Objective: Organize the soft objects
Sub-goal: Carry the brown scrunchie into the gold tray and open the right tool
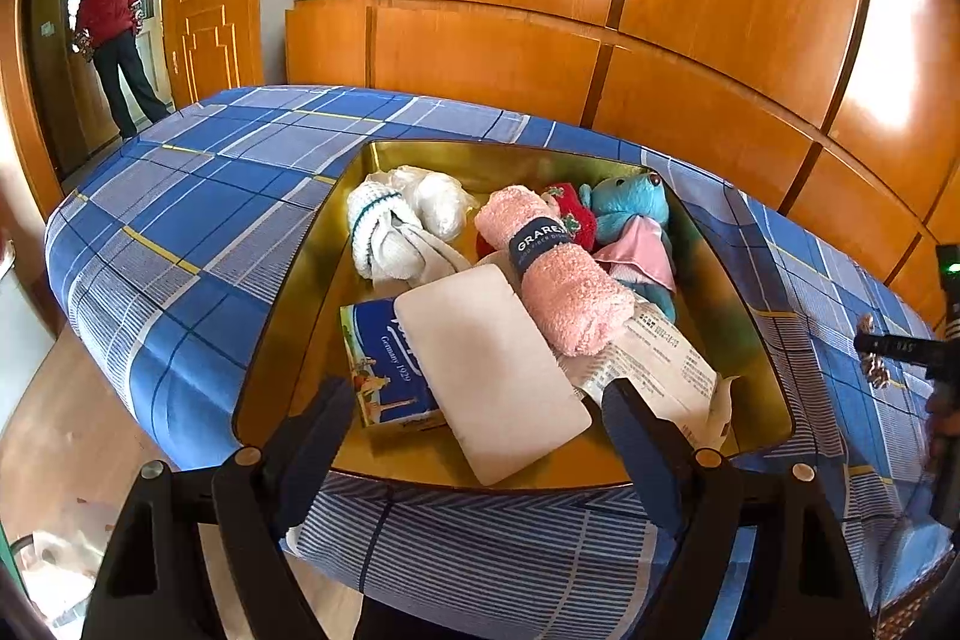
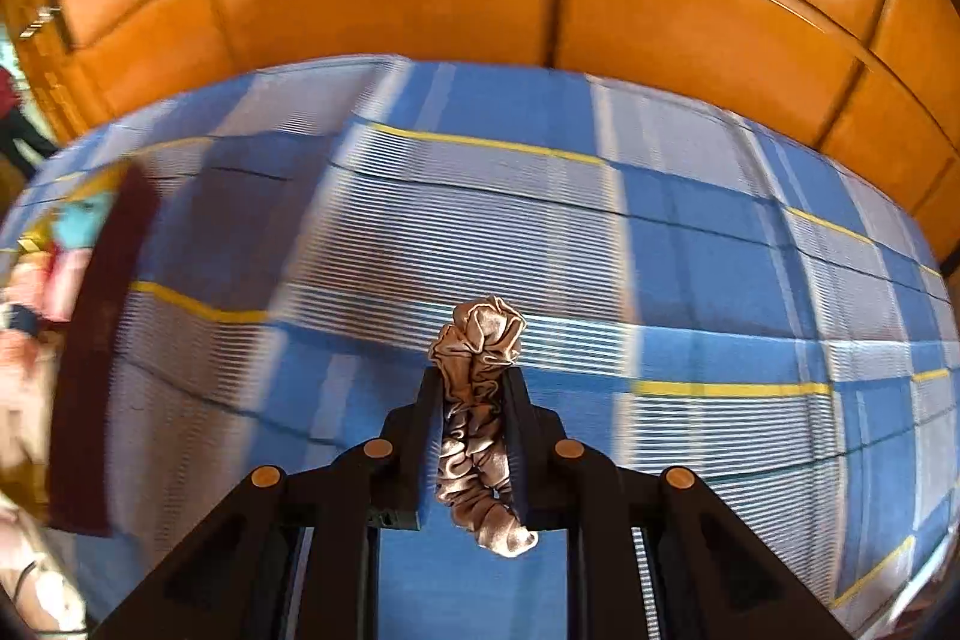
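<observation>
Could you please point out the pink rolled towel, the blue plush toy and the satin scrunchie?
pink rolled towel [image 1: 564, 280]: left wrist view, mid-roll.
blue plush toy [image 1: 630, 205]: left wrist view, head.
satin scrunchie [image 2: 477, 340]: right wrist view, top folds.

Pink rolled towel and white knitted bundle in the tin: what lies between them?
Left wrist view: only bare gold floor of the tin between pink rolled towel and white knitted bundle.

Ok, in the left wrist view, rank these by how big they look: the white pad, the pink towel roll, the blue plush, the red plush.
1. White pad, largest, though it lies nearest the camera, which inflates it.
2. Pink towel roll.
3. Blue plush, partly hidden behind the roll, so unsure.
4. Red plush, smallest showing, mostly hidden.
</observation>
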Available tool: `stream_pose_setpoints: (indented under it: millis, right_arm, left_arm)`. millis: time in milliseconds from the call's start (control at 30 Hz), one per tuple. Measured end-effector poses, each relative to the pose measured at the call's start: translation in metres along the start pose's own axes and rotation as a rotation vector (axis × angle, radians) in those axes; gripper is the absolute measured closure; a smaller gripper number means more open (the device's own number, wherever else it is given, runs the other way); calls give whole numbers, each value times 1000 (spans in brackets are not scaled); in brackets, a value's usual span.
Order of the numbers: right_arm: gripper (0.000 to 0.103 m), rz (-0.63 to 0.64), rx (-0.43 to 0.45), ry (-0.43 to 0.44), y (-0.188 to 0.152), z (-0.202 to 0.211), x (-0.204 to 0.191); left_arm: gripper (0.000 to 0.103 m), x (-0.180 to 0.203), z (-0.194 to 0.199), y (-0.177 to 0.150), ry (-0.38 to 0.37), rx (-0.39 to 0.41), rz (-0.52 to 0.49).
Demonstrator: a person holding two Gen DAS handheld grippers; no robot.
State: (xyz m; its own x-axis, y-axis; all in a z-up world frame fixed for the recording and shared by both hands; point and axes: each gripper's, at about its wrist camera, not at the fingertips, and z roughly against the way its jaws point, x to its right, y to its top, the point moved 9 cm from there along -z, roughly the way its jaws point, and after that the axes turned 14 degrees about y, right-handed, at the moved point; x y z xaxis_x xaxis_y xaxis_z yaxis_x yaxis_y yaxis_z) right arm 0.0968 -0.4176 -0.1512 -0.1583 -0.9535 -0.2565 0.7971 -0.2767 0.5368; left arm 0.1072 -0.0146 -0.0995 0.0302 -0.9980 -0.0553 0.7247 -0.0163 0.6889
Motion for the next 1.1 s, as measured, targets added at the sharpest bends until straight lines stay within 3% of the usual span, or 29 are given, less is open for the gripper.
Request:
stream_pose_setpoints:
  millis: [333,533,667,800,967,1100]
  right_arm:
    - [86,189,23,288,7,10,-150]
    - [86,232,13,461,3,16,-218]
    - [86,253,-18,520,-2,5,-253]
    - [85,282,-39,524,-5,-12,-273]
    - [81,321,-85,364,-2,-56,-263]
    - [80,355,-78,285,0,-72,-254]
  left_arm:
    - [17,-7,-5,-2,1,-17,21]
    - [17,-19,-6,1,14,-15,44]
    - [17,-24,-3,3,17,-9,54]
    - [17,-27,-3,4,22,-8,60]
    - [17,-28,-5,3,29,-16,62]
    - [17,-25,-8,1,30,-24,57]
